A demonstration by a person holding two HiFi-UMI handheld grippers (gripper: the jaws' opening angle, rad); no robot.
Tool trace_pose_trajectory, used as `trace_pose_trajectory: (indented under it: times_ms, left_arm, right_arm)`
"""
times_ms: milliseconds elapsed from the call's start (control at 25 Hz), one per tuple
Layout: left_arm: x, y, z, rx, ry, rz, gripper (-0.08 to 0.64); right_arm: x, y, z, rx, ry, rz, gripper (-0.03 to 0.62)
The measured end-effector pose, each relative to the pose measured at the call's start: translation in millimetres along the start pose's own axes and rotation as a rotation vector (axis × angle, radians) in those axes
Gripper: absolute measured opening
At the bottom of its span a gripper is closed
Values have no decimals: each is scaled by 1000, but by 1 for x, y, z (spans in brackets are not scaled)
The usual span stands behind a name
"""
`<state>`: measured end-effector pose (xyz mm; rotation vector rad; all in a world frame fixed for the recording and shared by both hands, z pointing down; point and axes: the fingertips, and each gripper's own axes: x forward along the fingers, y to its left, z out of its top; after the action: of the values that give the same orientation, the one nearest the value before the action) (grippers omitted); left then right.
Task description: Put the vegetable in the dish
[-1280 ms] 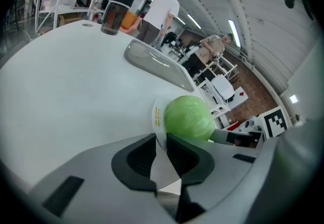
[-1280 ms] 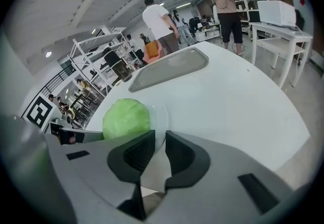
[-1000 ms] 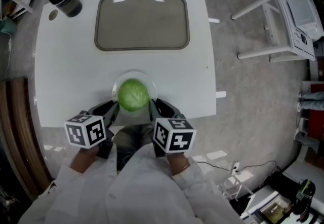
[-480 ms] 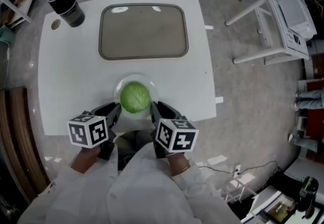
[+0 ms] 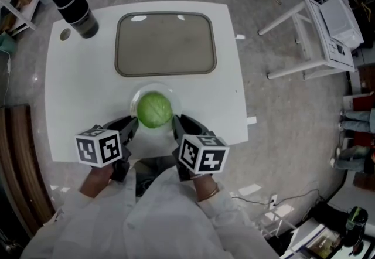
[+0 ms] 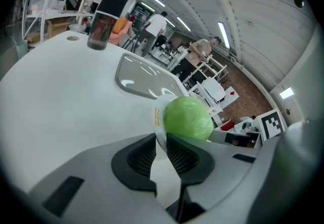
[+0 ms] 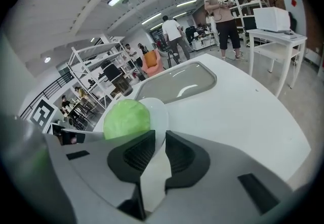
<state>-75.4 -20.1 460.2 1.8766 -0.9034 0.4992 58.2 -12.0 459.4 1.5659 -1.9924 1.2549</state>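
Observation:
A round green cabbage (image 5: 154, 109) sits in a small white dish (image 5: 137, 98) over the near part of the white table (image 5: 82, 88). Both grippers hold the dish by its rim. My left gripper (image 5: 130, 129) is shut on the dish's left edge, and my right gripper (image 5: 176, 128) is shut on its right edge. In the left gripper view the rim (image 6: 159, 115) runs between the gripper's (image 6: 161, 139) black pads, with the cabbage (image 6: 188, 118) just beyond. The right gripper view shows the same: rim (image 7: 161, 116) pinched by the gripper (image 7: 156, 142), cabbage (image 7: 126, 119) to the left.
A grey rectangular tray (image 5: 166, 44) lies on the far half of the table. A black bottle (image 5: 76, 3) stands at the far left corner beside a small round disc (image 5: 65, 34). A white side table (image 5: 316, 29) stands to the right. People stand in the background.
The dish with the cabbage, held by both grippers, has moved forward over the table and now sits closer to the grey tray. Both grips are unchanged.

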Motion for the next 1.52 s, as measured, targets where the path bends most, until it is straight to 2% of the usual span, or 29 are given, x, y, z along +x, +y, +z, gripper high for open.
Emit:
trace_pose_trajectory:
  times_ms: [840, 1520]
  left_arm:
    - [43, -16, 98, -21, -81, 5, 69]
    - [88, 6, 170, -16, -118, 49, 69]
  right_arm:
    - [39, -23, 107, -63, 3, 52, 72]
    - [100, -38, 174, -59, -1, 65, 71]
